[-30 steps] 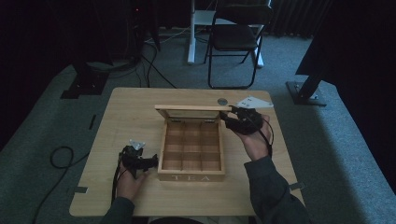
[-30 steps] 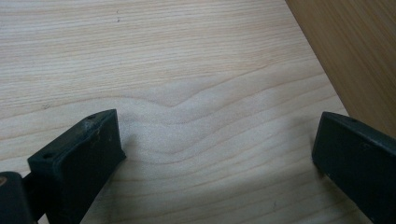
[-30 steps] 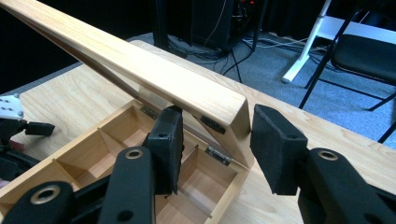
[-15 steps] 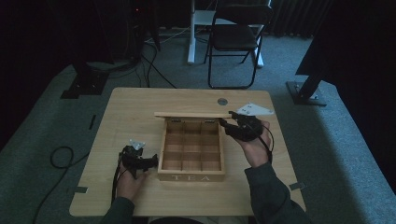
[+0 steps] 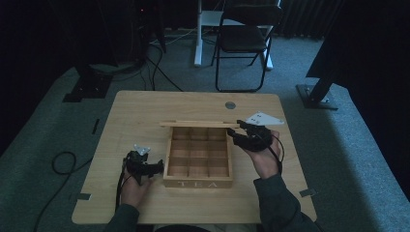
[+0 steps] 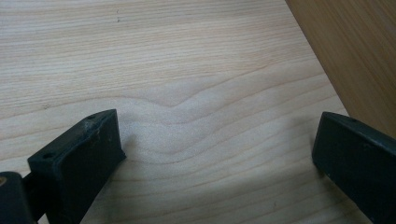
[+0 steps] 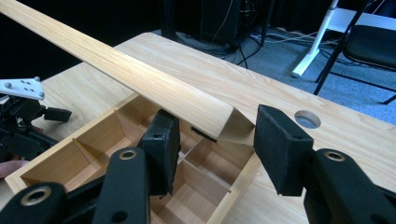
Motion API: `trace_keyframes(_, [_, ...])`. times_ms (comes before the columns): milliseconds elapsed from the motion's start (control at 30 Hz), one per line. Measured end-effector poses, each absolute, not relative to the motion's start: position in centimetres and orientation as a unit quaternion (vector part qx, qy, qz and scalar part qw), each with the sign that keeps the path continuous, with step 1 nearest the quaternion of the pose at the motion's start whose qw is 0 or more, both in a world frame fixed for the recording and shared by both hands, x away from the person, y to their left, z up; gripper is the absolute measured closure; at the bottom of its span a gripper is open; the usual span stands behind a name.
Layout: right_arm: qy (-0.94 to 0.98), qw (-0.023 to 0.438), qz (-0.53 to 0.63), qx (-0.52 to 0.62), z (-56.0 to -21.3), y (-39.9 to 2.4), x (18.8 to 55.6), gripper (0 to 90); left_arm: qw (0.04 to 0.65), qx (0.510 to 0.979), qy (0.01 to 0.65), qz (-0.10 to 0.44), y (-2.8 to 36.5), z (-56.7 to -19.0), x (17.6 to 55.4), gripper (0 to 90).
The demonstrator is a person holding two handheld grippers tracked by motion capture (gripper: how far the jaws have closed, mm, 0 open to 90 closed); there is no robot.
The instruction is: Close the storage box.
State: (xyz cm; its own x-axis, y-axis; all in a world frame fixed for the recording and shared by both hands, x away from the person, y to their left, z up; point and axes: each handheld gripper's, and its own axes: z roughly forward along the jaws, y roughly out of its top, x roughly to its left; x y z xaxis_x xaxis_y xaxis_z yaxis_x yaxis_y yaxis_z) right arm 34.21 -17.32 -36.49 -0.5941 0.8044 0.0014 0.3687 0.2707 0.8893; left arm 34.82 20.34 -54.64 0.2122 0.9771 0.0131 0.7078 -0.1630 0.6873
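A wooden tea box (image 5: 198,182) with several empty compartments sits mid-table, marked TEA on its front. Its hinged lid (image 5: 198,124) is raised along the back edge. My right gripper (image 5: 235,133) is at the lid's right end. In the right gripper view the lid (image 7: 140,79) ends between that gripper's (image 7: 222,140) jaws; they have just been opening, and a gap shows on the right side. My left gripper (image 5: 155,167) rests on the table just left of the box, open with bare wood between its jaws (image 6: 215,149). The left gripper (image 7: 28,121) also appears beyond the box (image 7: 93,140).
The light wooden table (image 5: 145,116) has a round cable hole (image 5: 230,105) behind the box. A black folding chair (image 5: 244,38) stands beyond the far edge. Cables (image 5: 60,164) and stand bases (image 5: 316,96) lie on the carpet.
The lid showed a broad face one second ago and now looks like a thin strip, so it has swung on its hinge. The right gripper shifted slightly beside it. The left gripper stayed put.
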Motion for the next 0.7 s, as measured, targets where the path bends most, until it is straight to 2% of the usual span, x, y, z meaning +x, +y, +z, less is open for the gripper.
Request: trace_keyframes(700, [0.773, 0.233, 0.451, 0.379, -37.7, -17.3, 32.6, 49.6, 0.285, 0.725, 0.581, 0.237, 20.3, -54.7, 34.8, 1.6])
